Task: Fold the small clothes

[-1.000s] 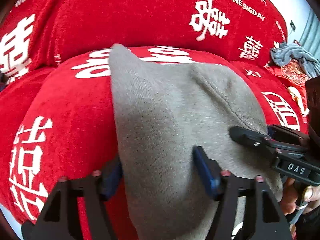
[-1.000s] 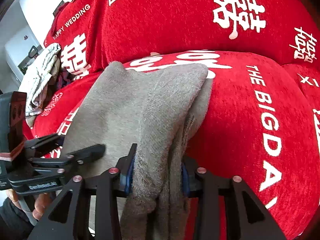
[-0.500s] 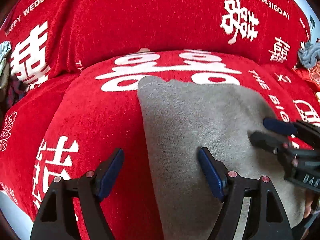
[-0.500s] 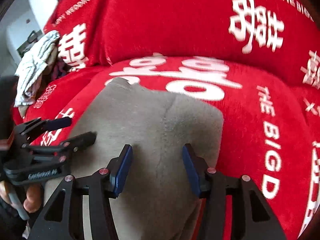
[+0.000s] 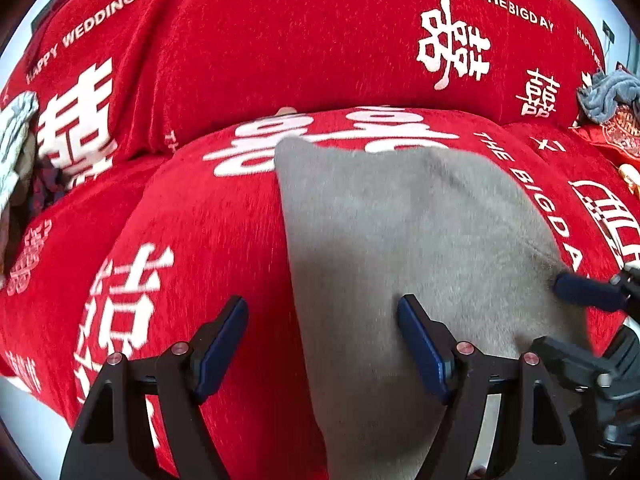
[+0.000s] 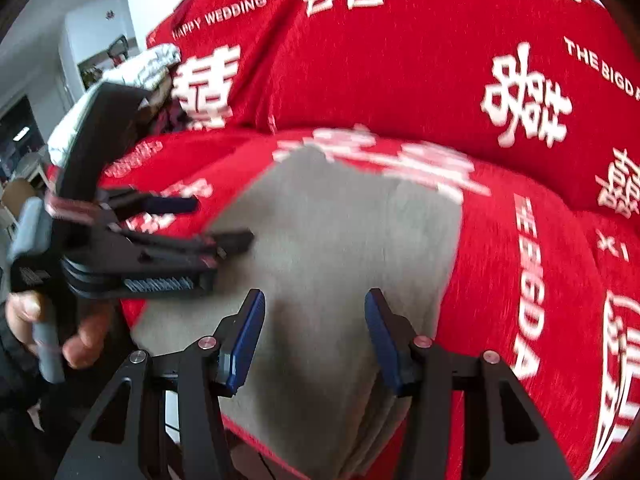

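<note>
Both grippers, left (image 5: 322, 344) and right (image 6: 314, 336), hover spread and empty over the folded grey fleece garment (image 5: 400, 232), apparently near-finished, on the red printed sofa cover (image 5: 208, 220).

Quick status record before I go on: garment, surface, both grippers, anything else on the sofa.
garment: grey cloth, lying flat and folded on the seat
surface: red sofa cover with white lettering
left gripper: open, over the cloth's left edge, holding nothing
right gripper: open, above the cloth, holding nothing
other: blue-grey cloth far right; pale cloth far left
</note>
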Demonstrator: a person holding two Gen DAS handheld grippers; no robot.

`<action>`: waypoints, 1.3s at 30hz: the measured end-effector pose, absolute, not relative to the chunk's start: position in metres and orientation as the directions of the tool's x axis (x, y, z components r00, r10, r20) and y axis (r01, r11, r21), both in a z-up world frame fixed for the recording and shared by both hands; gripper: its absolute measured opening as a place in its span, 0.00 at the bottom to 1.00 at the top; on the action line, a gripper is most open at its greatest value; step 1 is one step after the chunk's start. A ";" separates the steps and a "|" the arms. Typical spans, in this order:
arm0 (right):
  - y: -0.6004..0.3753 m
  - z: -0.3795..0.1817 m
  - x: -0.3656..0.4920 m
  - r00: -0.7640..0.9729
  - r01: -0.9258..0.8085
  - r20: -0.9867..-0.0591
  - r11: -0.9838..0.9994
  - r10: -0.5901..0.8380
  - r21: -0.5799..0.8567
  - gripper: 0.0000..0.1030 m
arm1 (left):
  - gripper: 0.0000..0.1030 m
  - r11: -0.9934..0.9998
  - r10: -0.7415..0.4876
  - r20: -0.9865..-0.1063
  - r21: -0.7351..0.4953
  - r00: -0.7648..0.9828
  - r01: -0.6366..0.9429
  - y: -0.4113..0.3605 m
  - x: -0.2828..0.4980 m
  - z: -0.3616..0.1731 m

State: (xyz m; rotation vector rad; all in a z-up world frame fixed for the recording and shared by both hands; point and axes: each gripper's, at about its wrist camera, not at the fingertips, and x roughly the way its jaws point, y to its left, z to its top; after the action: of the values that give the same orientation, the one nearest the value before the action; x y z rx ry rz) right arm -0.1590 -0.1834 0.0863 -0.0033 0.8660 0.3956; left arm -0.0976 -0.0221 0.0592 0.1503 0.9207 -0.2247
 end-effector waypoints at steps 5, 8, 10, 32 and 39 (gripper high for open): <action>-0.193 0.062 -0.180 0.561 -0.291 -0.753 0.934 0.344 0.209 0.54 | 0.76 0.968 -0.125 -0.786 0.038 0.606 0.249 -0.017 -0.118 0.057; -0.188 0.061 -0.193 0.566 -0.277 -0.770 0.948 0.295 0.160 0.54 | 0.76 0.969 -0.106 -0.774 0.060 0.624 0.240 -0.019 -0.131 0.063; -0.186 0.070 -0.201 0.579 -0.258 -0.769 0.956 0.270 0.142 0.55 | 0.76 0.970 -0.115 -0.758 0.054 0.643 0.238 -0.019 -0.143 0.072; -0.173 0.098 -0.213 0.652 -0.145 -0.743 0.987 0.151 0.074 0.75 | 1.00 0.990 -0.083 -0.678 0.027 0.731 0.138 -0.012 -0.176 0.090; -0.171 0.098 -0.213 0.644 -0.138 -0.753 0.989 0.134 0.058 0.75 | 1.00 0.991 -0.086 -0.690 0.019 0.718 0.136 -0.012 -0.180 0.087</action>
State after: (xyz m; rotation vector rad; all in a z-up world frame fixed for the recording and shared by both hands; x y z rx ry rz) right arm -0.2131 -0.1711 0.0975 -0.0051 0.8567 0.1546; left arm -0.1802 -0.0118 0.0867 0.0698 0.7595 -0.1227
